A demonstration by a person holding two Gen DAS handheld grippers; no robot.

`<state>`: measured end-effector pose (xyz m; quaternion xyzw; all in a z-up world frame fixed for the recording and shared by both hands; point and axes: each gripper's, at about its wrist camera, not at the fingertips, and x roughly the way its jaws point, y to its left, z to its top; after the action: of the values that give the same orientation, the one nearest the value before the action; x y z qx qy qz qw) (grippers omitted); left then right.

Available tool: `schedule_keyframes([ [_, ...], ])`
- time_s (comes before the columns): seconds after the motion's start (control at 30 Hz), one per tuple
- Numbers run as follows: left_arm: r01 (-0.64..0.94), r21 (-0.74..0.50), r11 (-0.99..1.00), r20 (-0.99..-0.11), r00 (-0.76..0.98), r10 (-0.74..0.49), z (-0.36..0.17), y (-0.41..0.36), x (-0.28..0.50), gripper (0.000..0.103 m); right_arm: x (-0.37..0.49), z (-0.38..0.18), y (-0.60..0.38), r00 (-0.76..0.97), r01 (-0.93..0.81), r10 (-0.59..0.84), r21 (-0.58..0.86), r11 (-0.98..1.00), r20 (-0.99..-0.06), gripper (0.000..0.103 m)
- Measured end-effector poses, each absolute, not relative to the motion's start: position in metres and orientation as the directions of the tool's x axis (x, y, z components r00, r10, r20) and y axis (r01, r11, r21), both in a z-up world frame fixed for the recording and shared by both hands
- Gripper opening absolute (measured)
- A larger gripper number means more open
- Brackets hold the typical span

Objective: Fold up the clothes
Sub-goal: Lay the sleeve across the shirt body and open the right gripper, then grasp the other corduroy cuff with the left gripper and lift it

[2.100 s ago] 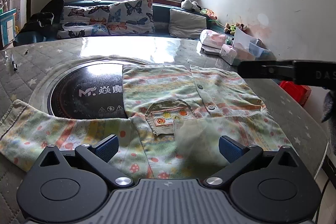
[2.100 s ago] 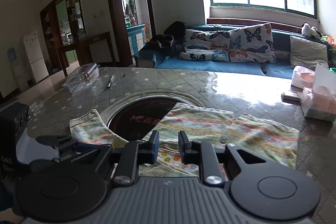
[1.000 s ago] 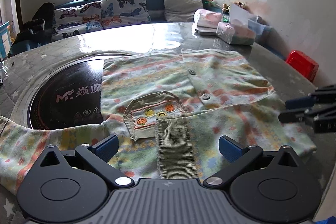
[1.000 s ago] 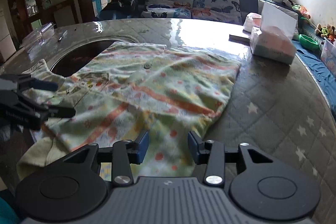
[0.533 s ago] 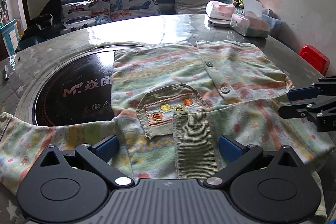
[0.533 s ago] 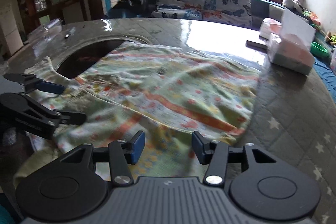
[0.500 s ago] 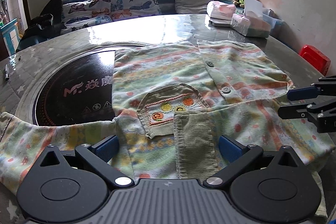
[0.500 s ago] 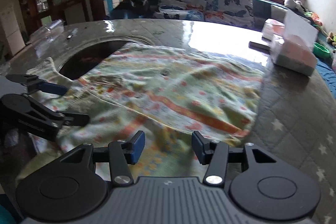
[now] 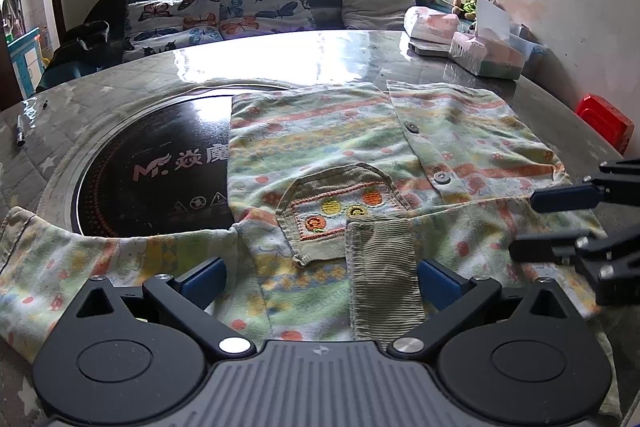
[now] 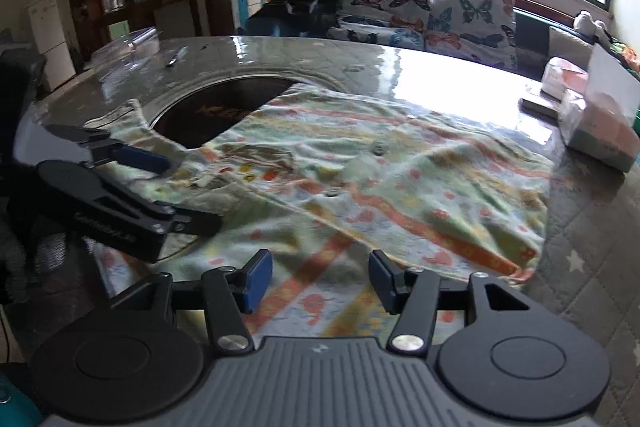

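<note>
A pen point(image 9: 20, 137) lies at the far left of the quilted table point(image 9: 120, 95), beside the round black cooktop point(image 9: 152, 179) set in its middle. A patterned child's shirt point(image 9: 340, 155) lies spread flat — one sleeve point(image 9: 80, 267) trailing left, its body partly covering the cooktop. The left gripper point(image 9: 320, 279) hovers low over the near hem, jaws spread wide, gripping nothing. The right gripper point(image 10: 316, 277) — its jaws just widening to about half — is poised over the shirt's right side, empty. A tissue box point(image 9: 486, 57) sits far right.
</note>
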<state>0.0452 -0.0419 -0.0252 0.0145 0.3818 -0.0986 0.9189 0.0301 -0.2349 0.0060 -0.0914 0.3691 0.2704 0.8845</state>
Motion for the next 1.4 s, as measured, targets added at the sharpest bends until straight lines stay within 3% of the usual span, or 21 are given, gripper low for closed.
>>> schedule_keyframes([
  [0.67, 0.032, -0.064, 0.997, -0.677, 0.733, -0.067, -0.012, 0.017, 0.027, 0.103, 0.030, 0.004, -0.193, 0.564, -0.600, 0.429, 0.006, 0.800, -0.706, 0.060],
  [0.77, -0.004, -0.064, 0.998, -0.672, 0.740, -0.040, -0.011, 0.029, 0.025, 0.103, 0.032, 0.002, -0.188, 0.557, -0.606, 0.426, 0.001, 0.795, -0.713, 0.065],
  [1.4, -0.349, -0.084, 0.933, -0.651, 0.728, 0.214, -0.007, 0.136, 0.018, 0.103, 0.031, -0.004, -0.183, 0.548, -0.609, 0.417, -0.004, 0.793, -0.725, 0.073],
])
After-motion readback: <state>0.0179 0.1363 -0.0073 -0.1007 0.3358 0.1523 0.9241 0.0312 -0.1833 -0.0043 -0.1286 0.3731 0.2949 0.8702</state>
